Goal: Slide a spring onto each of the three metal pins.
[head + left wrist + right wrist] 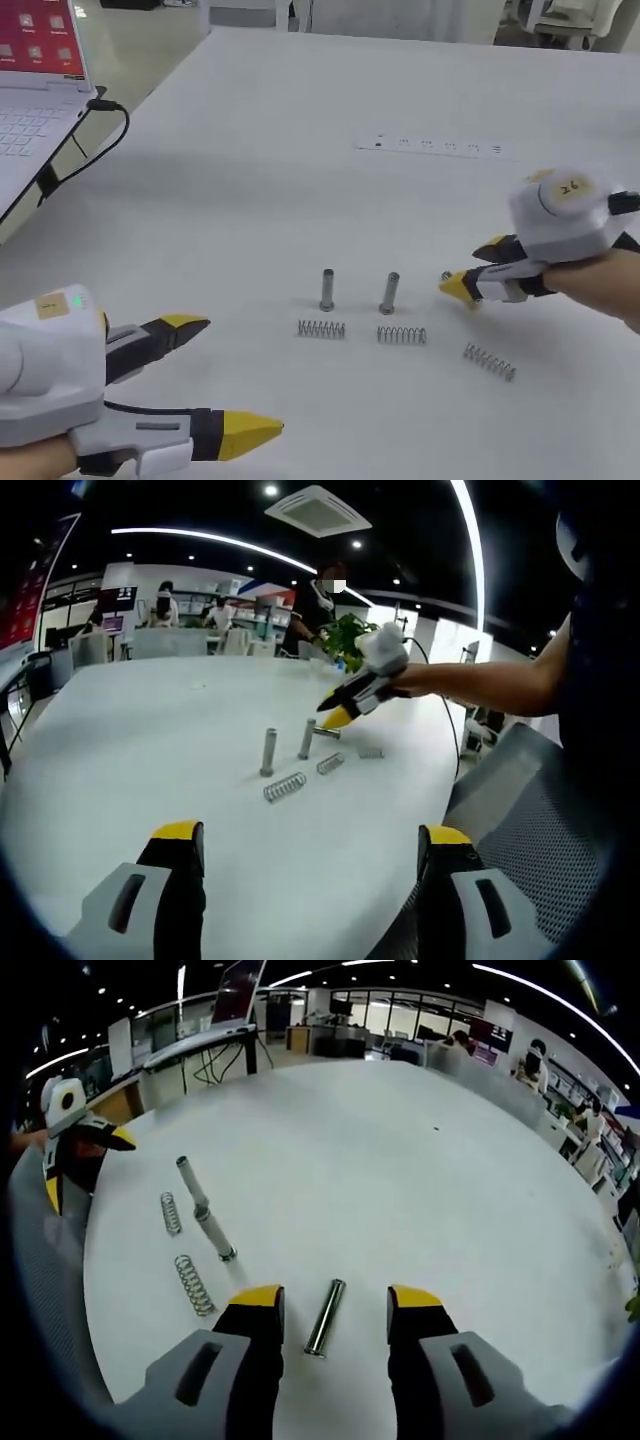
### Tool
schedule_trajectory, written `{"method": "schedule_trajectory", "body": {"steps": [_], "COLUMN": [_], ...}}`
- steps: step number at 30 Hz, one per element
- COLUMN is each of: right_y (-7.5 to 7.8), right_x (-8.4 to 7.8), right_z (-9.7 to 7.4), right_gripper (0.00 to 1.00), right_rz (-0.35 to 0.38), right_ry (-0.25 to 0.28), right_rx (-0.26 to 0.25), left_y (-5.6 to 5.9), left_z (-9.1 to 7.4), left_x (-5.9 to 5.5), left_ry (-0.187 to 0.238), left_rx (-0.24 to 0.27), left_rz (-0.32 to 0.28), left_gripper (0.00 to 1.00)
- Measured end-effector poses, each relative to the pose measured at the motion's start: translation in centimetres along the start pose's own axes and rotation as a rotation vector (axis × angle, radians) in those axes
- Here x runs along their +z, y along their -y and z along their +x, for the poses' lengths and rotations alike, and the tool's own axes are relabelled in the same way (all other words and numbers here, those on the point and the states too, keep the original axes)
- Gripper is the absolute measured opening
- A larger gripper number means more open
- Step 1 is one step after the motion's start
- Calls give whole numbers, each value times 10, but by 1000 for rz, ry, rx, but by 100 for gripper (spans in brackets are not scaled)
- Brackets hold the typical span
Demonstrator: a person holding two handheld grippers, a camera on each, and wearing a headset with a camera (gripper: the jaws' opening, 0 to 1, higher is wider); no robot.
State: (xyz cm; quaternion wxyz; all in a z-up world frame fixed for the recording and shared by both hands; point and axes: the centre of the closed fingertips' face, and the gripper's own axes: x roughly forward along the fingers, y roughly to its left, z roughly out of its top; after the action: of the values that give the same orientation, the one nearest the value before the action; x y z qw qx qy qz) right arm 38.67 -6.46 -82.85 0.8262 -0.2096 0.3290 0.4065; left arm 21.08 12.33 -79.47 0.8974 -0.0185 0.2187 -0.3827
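Two metal pins (327, 289) (390, 293) stand upright mid-table. A third pin (325, 1317) lies flat between the jaws of my right gripper (335, 1300), which is open and close around it without clamping it. In the head view this gripper (475, 265) is just right of the standing pins. Three springs lie on the table in front of the pins: one (321, 329) on the left, one (401, 335) in the middle, one (489, 361) on the right. My left gripper (225, 378) hovers open and empty at the near left, well short of the springs (285, 786).
A laptop (30, 90) with a black cable (112, 118) sits at the far left edge. A white power strip (430, 146) lies flat farther back. People and desks show in the room behind the table in the left gripper view.
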Motion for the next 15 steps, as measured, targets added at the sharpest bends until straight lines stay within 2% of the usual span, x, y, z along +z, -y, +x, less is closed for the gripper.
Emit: {"method": "schedule_trajectory", "body": {"steps": [15], "right_y": [-2], "right_x": [-2], "right_z": [9], "right_gripper": [25], "right_rz": [56], "right_ry": [-48], "right_rx": [-13], "left_y": [1], "left_z": [0], "left_x": [0], "left_ry": [0], "left_rx": [-3], "left_rz": [-4], "left_gripper": [84]}}
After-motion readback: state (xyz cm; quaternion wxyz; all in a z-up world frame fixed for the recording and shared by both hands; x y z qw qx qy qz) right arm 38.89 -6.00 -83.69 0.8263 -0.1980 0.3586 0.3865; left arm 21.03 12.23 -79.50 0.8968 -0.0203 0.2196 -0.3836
